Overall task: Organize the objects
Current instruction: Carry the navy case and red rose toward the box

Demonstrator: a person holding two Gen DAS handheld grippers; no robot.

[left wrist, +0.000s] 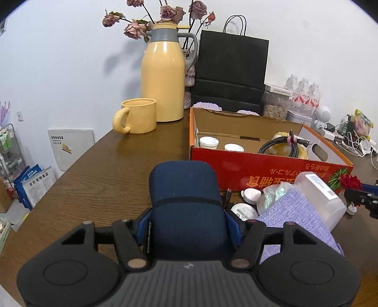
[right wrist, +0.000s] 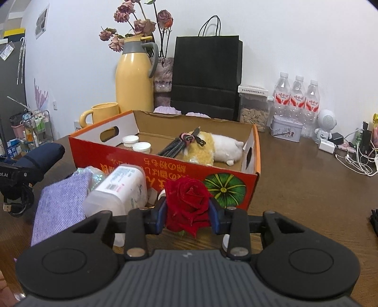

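my left hand-held gripper (left wrist: 187,219) is clenched around a dark blue padded case (left wrist: 185,196), both blue fingers pressed against its sides, and i hold it above the brown wooden table (left wrist: 99,170), just in front of the red cardboard box (left wrist: 236,165). my right hand-held gripper (right wrist: 187,212) grips a red rose (right wrist: 186,200) by the bloom, with the petals squeezed between the fingers, close to the box's near wall by the printed green pumpkin (right wrist: 224,189).

inside the box lie two white caps (right wrist: 138,144), a coiled black cable (right wrist: 179,145) bound with a pink strap, and a yellow and white plush toy (right wrist: 215,148). in front of the box, between my two grippers, sit a purple woven cloth (right wrist: 59,200), a translucent plastic container (right wrist: 120,186) lying on its side, and some crinkled clear wrap (left wrist: 274,196). two small white round lids (left wrist: 245,207) rest on the table beside the case.

behind the box stand a yellow mug (left wrist: 137,115), a yellow thermos jug (left wrist: 164,75), dried roses (left wrist: 165,14) and a black paper bag (left wrist: 231,68).
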